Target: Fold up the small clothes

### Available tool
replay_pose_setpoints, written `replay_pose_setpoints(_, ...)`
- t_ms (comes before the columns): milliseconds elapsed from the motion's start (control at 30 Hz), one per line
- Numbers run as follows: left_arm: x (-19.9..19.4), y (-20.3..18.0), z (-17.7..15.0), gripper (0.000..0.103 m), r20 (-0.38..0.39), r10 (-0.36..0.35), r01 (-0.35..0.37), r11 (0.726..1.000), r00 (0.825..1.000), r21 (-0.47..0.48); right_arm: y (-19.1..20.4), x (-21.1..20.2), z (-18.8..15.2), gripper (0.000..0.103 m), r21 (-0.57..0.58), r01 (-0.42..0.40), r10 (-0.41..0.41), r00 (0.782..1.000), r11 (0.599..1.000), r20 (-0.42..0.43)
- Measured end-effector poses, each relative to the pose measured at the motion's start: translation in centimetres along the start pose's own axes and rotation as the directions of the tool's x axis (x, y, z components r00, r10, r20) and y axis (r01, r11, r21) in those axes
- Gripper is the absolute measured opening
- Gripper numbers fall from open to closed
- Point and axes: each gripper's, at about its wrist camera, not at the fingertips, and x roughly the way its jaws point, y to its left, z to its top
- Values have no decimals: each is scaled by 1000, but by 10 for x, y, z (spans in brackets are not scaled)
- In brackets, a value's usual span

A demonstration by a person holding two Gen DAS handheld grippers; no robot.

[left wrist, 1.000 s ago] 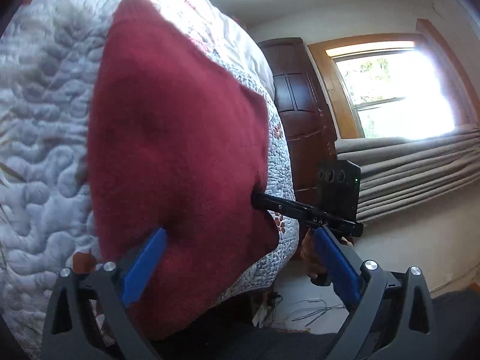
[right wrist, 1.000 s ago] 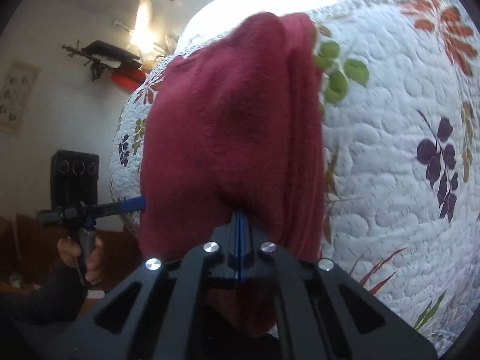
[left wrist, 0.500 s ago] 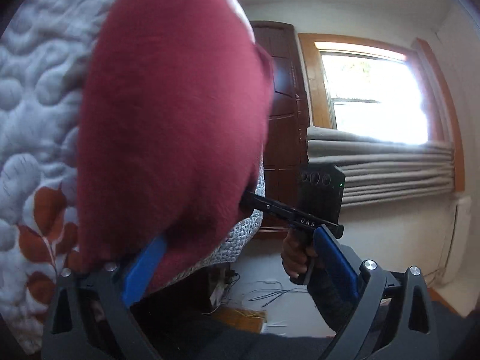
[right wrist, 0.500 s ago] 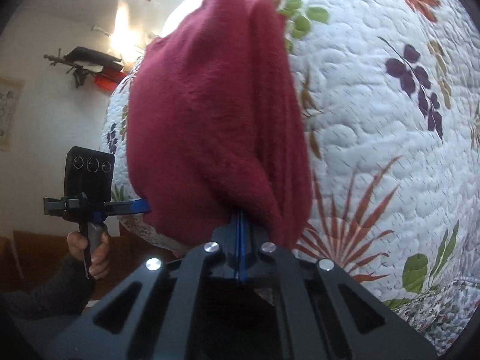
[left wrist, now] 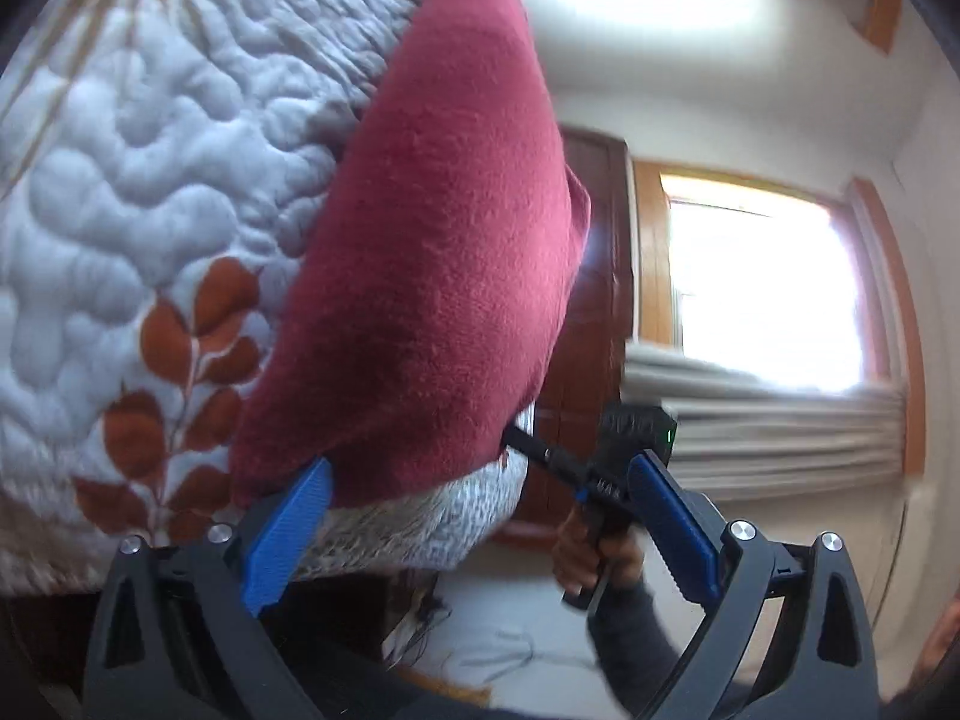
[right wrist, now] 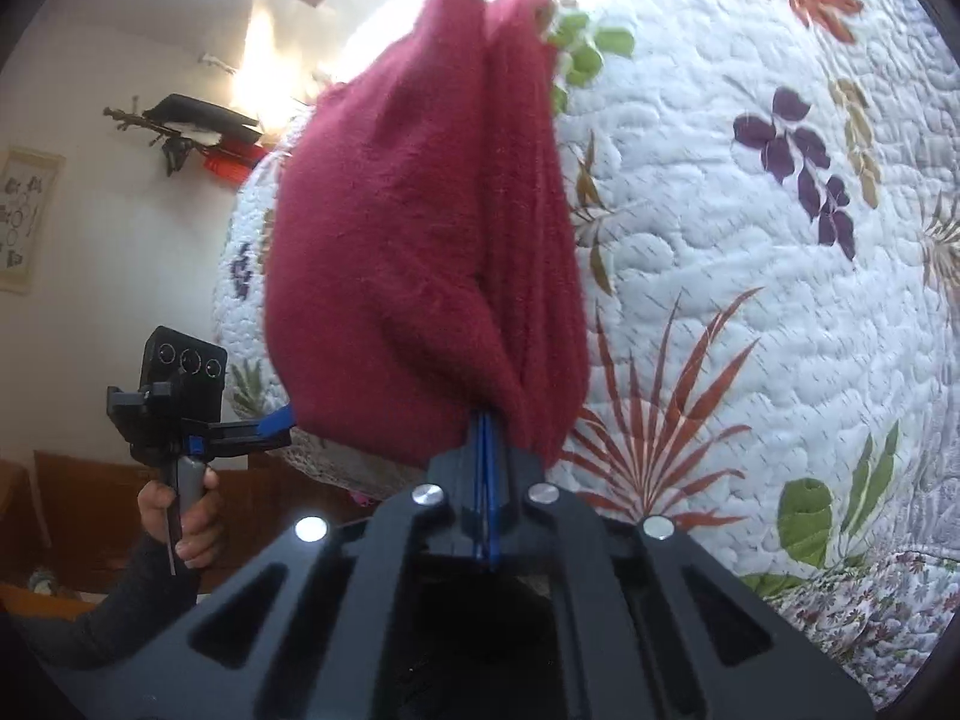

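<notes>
A dark red fleecy garment (right wrist: 420,252) hangs lifted above the quilt (right wrist: 750,312), bunched into soft vertical folds. In the right wrist view its lower edge gathers into a pinch at the right gripper (right wrist: 485,420), whose blue fingers are pressed together on the cloth. In the left wrist view the same garment (left wrist: 432,276) stands up as a broad red flap, its upper end reaching toward the ceiling and its lower hem just above the quilt's edge.

The left gripper (left wrist: 480,516) is spread wide; one blue finger (left wrist: 288,534) sits right at the garment's lower corner, the other (left wrist: 672,522) is well apart from the cloth, so nothing is clamped between them. From the right wrist view, the left gripper's blue tip (right wrist: 277,420) lies at the garment's bottom left corner; whether it touches is hard to tell.

A hand (right wrist: 183,516) in a dark sleeve holds the left gripper's handle. Another hand (left wrist: 591,552) grips the right gripper's handle beyond the garment.

The quilt (left wrist: 120,192) is white with printed leaves. Behind are a dark wooden door (left wrist: 600,324), a bright window (left wrist: 762,294) and a grey curtain (left wrist: 780,432).
</notes>
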Motion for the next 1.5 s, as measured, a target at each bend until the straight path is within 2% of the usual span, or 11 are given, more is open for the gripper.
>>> replay_pose_setpoints(100, -16, -53, -23, 99, 73, 166, -174, 978, 983, 112, 25, -33, -17, 65, -100, 66, -59, 995, 993, 78)
replay_pose_setpoints(167, -31, -97, -47, 99, 168, 326, -359, 905, 930, 231, 48, -58, -35, 75, -181, 196, -165, 971, 964, 174)
replay_pose_setpoints(267, -48, -168, -93, 99, 381, 441, -570, 737, 813, 363, 74, -83, -67, 98, -195, 325, -263, 921, 925, 288)
replay_pose_setpoints(400, -48, -238, -146, 99, 588, 550, -802, 469, 593, 370, 90, -101, -89, 100, -143, 426, -359, 868, 893, 343)
replay_pose_setpoints(500, -48, -271, -166, 99, 600, 603, -850, 408, 525, 334, 126, -126, -104, 100, -173, 441, -333, 836, 881, 437)
replay_pose_setpoints(667, -73, -304, -199, 99, 552, 600, -812, 484, 579, 326, 182, -217, -139, 100, -164, 426, -232, 732, 890, 640)
replay_pose_setpoints(767, -81, -301, -214, 99, 557, 638, -844, 459, 531, 279, 188, -221, -142, 100, -89, 433, -309, 758, 897, 574)
replay_pose_setpoints(933, -101, -280, -224, 99, 512, 642, -813, 531, 570, 240, 204, -196, -162, 100, -45, 543, -455, 743, 838, 492)
replay_pose_setpoints(1000, -106, -280, -224, 99, 524, 651, -830, 501, 549, 247, 212, -188, -168, 100, -40, 564, -481, 737, 825, 475)
replay_pose_setpoints(1300, -118, -277, -227, 99, 469, 628, -784, 507, 621, 359, 246, -173, -192, 100, -37, 620, -535, 704, 784, 468)
replay_pose_setpoints(1500, -118, -265, -234, 99, 451, 652, -793, 497, 609, 353, 256, -166, -196, 100, -37, 613, -533, 714, 790, 455)
